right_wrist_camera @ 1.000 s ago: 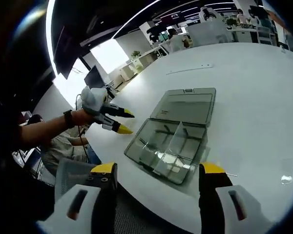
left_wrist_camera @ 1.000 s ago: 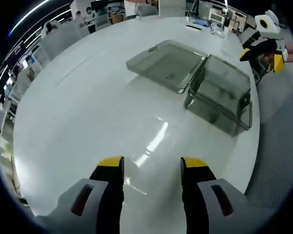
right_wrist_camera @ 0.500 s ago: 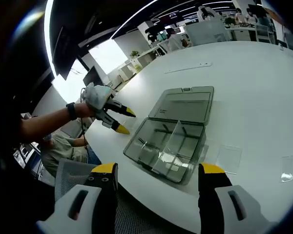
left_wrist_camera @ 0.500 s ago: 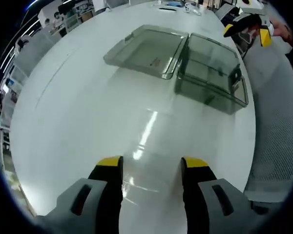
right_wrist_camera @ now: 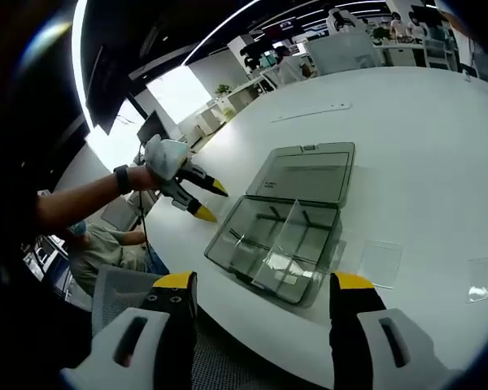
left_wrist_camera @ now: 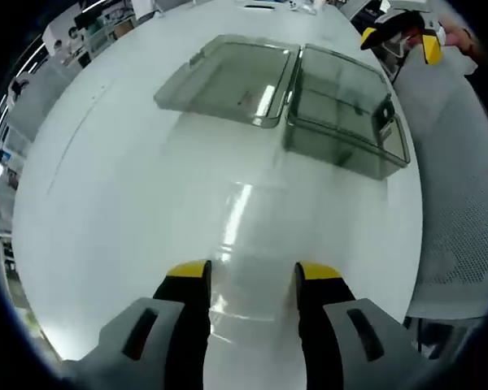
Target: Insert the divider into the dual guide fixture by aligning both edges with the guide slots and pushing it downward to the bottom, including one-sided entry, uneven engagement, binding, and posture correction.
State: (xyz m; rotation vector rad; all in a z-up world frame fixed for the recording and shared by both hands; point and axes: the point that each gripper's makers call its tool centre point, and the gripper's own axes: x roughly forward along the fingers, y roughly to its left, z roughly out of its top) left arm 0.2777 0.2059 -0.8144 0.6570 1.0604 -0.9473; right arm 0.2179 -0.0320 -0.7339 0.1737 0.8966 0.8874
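Observation:
A smoky clear box (right_wrist_camera: 276,244) lies open near the table's edge, with its lid (right_wrist_camera: 305,172) folded flat behind it. Clear partitions stand inside it, one long panel (right_wrist_camera: 293,231) running across. Two loose clear divider plates (right_wrist_camera: 380,262) (right_wrist_camera: 477,280) lie flat on the table to the right of the box. My right gripper (right_wrist_camera: 264,282) hovers open off the table's edge, short of the box. My left gripper (right_wrist_camera: 197,199), also open, points at the box's left end. In the left gripper view the open left gripper (left_wrist_camera: 252,272) is over bare table, with the box (left_wrist_camera: 342,114) and lid (left_wrist_camera: 228,77) ahead.
The round white table (right_wrist_camera: 423,154) stretches wide behind the box, and a thin strip (right_wrist_camera: 313,114) lies far back on it. A person's arm (right_wrist_camera: 81,203) holds the left gripper. The right gripper (left_wrist_camera: 398,32) shows beyond the box. A grey floor (left_wrist_camera: 464,203) runs beside the table's edge.
The left gripper has come in over the table towards the box's left end, its jaws still open. The right gripper has hardly moved.

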